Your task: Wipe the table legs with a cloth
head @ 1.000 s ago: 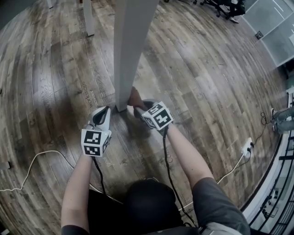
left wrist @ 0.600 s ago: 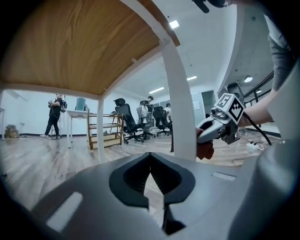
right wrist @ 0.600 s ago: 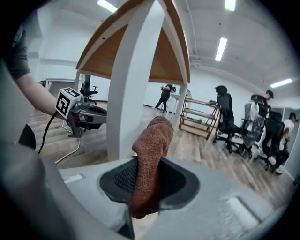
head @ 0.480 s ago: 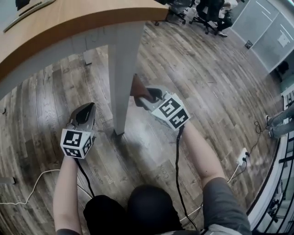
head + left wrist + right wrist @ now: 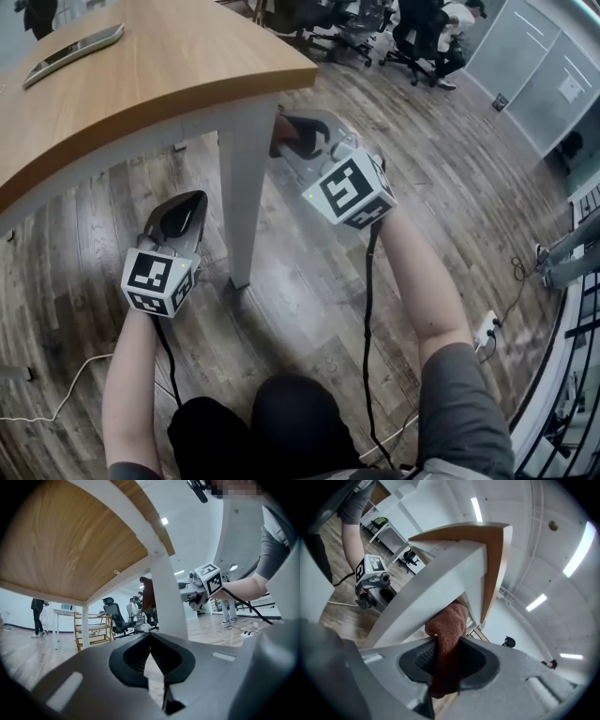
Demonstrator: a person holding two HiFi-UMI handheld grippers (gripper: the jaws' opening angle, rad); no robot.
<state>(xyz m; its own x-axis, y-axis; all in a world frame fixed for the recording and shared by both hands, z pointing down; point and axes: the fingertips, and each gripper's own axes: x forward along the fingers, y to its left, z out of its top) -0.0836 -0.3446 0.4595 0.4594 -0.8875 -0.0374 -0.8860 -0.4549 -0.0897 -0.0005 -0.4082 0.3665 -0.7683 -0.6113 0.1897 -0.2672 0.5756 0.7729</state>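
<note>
The right gripper (image 5: 448, 654) has its jaws clenched on a rust-brown cloth (image 5: 450, 625). The cloth's bunched free end rises past the fingertips and presses against the white table leg (image 5: 440, 585). We place this contact on the leg's right face, close to its top, just below where the leg meets the wooden tabletop (image 5: 141, 75). The left gripper (image 5: 151, 651) has its jaws closed on each other with nothing between them. It hangs off the leg's left side, apart from the leg and lower along it than the right gripper, with its nose turned toward the leg. Each gripper carries a marker cube (image 5: 157, 281) at its rear, and a black cable (image 5: 367, 309) runs from each back along the person's forearm (image 5: 422, 281), away from the leg. The leg stands on a wood-plank floor (image 5: 309, 281). On the tabletop, above and to the left of the leg, lies a long, flat grey object (image 5: 73, 54) that we cannot identify. Beyond the leg, on its far right side, stand black office chairs (image 5: 412, 37). Well to the right of the leg's foot a white power strip (image 5: 487, 326) lies on the floor, and to the left of the foot trails a pale cord (image 5: 56, 356).
</note>
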